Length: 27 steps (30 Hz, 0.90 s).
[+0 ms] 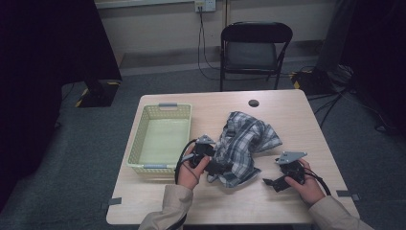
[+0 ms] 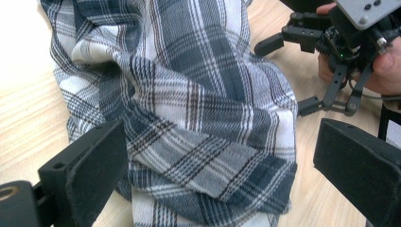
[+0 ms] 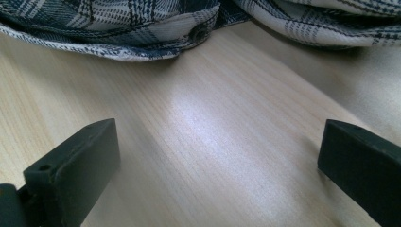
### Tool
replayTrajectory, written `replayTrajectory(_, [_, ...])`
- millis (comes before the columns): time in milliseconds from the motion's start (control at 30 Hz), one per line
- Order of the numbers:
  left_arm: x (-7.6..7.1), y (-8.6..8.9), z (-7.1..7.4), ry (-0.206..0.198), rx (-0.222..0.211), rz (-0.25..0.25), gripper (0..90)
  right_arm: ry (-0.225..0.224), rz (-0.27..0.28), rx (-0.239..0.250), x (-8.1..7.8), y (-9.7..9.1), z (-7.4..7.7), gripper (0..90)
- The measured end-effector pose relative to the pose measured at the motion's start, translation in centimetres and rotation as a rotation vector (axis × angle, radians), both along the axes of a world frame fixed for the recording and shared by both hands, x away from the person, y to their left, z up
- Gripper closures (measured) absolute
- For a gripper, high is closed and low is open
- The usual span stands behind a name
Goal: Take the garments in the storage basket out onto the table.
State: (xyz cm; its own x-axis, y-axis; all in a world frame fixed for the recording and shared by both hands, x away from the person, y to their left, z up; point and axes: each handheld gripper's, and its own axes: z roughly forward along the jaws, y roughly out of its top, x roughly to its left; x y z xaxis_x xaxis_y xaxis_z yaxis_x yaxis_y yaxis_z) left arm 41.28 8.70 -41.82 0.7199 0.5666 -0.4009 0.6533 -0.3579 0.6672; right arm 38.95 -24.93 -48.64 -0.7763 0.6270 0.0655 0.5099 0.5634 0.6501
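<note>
Straddling the crumpled blue-and-white plaid cotton shirt (image 2: 189,118) mid-counter, left tool (image 1: 216,166) gapes wide; right tool (image 1: 276,182), at its four o'clock, gapes empty. Soft, light, floppy: pinch that thick near hem.

Plaid shirt (image 1: 246,143) crumpled mid-table; left gripper (image 1: 215,167) pressed against it; right gripper (image 1: 273,183) held apart; basket (image 1: 139,143) placed alongside.

Left hand-held gripper (image 1: 216,167) jaws spread wide, right hand-held gripper (image 1: 271,183) likewise
</note>
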Motion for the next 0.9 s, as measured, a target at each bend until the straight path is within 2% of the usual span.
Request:
replayTrajectory(533, [-1.0,1.6,-1.1,0.013,0.019,-0.013,3.4,0.0,0.0,0.0,0.0,0.0,0.0,0.0])
replayTrajectory(733, [-1.3,2.0,-1.2,0.016,0.013,-0.016,3.0,0.0,0.0,0.0,0.0,0.0,0.0,0.0])
replayTrajectory(900, [-1.5,2.2,-1.4,0.023,0.021,-0.036,3.0,0.0,0.0,0.0,0.0,0.0,0.0,0.0])
